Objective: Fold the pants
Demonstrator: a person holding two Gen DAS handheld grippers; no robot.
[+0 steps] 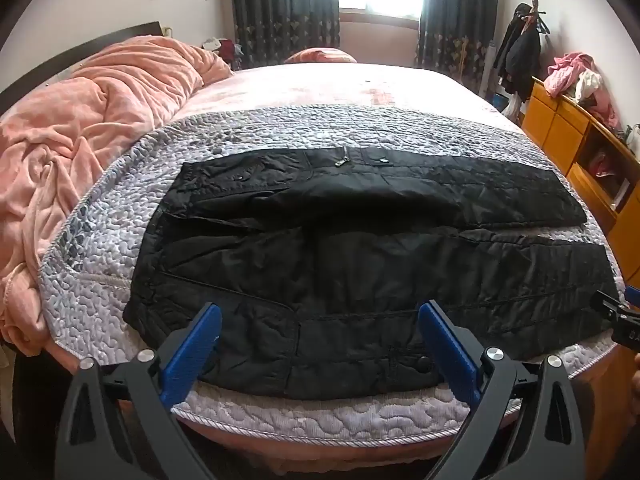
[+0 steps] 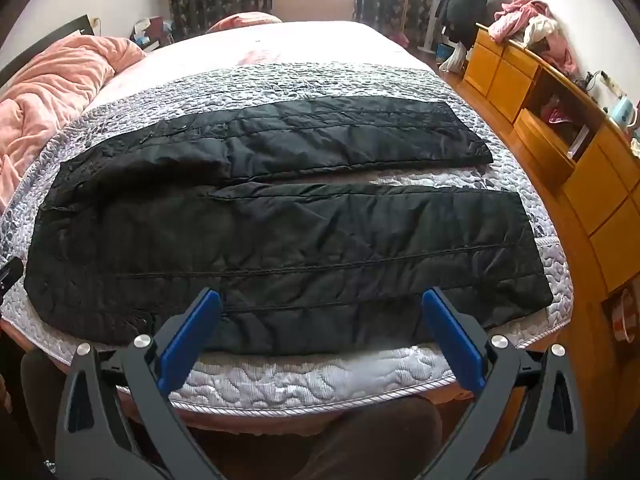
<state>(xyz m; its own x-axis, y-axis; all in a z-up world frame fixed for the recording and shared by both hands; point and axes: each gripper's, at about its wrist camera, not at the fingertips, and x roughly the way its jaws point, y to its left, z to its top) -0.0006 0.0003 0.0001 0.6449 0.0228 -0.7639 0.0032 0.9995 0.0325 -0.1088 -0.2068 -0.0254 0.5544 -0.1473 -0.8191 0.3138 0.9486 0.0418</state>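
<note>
Here we are at the foot of the bed (image 1: 120,344), and the black quilted pants (image 1: 360,248) lie spread flat across the grey patterned quilt (image 1: 280,128), waist toward the left, both legs running off to the right with a strip of quilt showing between them. That layout makes sense: everything is opened out and smoothed so a leg-over-leg fold can start clean.

The left gripper (image 1: 320,344) hangs over the near waist corner, jaws spread wide, holding nothing. The right gripper (image 2: 322,328) hovers above the near leg's lower edge, jaws likewise spread and empty. One at the waist end, one farther down the leg, probably so the near edge can be lifted evenly along its length.

Whether the blue pads brush the fabric is hard to judge from these fisheye views; they look just above it. The pink blanket (image 1: 92,120) sits bunched well clear.
</note>
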